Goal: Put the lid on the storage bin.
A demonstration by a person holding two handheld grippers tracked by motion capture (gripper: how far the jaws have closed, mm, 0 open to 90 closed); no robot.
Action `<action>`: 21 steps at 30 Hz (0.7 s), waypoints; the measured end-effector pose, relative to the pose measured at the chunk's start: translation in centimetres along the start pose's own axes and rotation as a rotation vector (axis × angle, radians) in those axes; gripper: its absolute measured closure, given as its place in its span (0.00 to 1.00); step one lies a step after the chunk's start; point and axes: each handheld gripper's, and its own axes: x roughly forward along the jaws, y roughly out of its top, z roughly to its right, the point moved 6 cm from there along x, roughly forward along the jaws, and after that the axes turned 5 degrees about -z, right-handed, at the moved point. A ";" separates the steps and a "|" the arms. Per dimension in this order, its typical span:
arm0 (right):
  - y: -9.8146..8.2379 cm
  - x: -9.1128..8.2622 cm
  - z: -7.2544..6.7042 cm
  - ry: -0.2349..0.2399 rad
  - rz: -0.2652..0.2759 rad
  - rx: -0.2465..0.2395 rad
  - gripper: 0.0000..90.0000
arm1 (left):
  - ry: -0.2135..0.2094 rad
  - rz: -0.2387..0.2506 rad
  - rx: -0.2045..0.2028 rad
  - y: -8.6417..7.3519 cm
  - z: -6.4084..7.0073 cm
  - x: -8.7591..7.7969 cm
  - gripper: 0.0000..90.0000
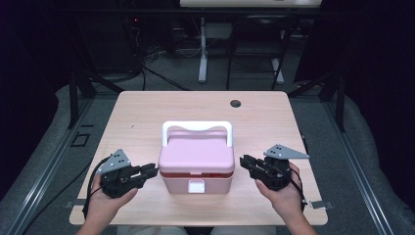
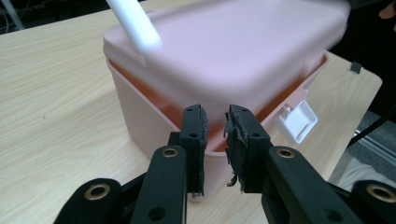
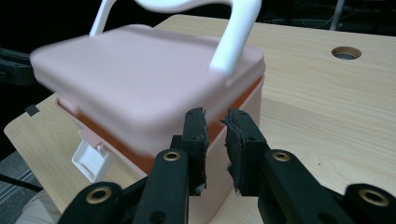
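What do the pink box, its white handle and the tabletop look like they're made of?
Pink box: likely moulded plastic, matte, with rounded, seamless lid corners; an orange band, possibly a seal, shows under the lid. White handle: smooth, slightly glossy plastic by its look. Tabletop: pale wood-grain surface, probably laminate rather than solid wood; the grain is printed-looking and even.

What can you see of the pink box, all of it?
The pink box looks like plastic: a rounded pink lid, an orange band at the seam, a white latch on the near face and a white handle standing up at the back. The lid seems slightly lifted off the base. It stands upright near the table's front edge. The left gripper and right gripper flank its sides; contact is unclear.
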 end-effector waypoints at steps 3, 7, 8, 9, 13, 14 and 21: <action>0.0 0.0 0.0 -0.001 0.003 0.000 0.85 | 0.002 0.008 -0.002 0.1 -0.1 -0.3 0.84; 0.0 0.0 0.1 -0.001 0.003 -0.001 0.85 | 0.009 0.010 -0.012 0.1 -0.5 -0.3 0.83; 0.0 0.0 0.1 0.000 0.002 0.001 0.85 | 0.010 0.011 -0.014 0.1 -0.6 -0.3 0.83; 0.0 0.1 0.1 -0.001 0.003 0.001 0.85 | 0.011 0.007 -0.016 0.1 -0.7 -0.3 0.83; 0.0 0.1 0.2 -0.004 0.003 0.005 0.84 | 0.019 0.009 -0.024 0.1 -1.2 -0.1 0.80; 0.0 0.2 0.2 -0.004 0.003 0.005 0.83 | 0.020 0.011 -0.029 0.2 -1.2 -0.1 0.80; 0.0 0.4 0.4 -0.004 0.002 0.012 0.80 | 0.046 0.022 -0.060 0.7 -2.3 0.1 0.72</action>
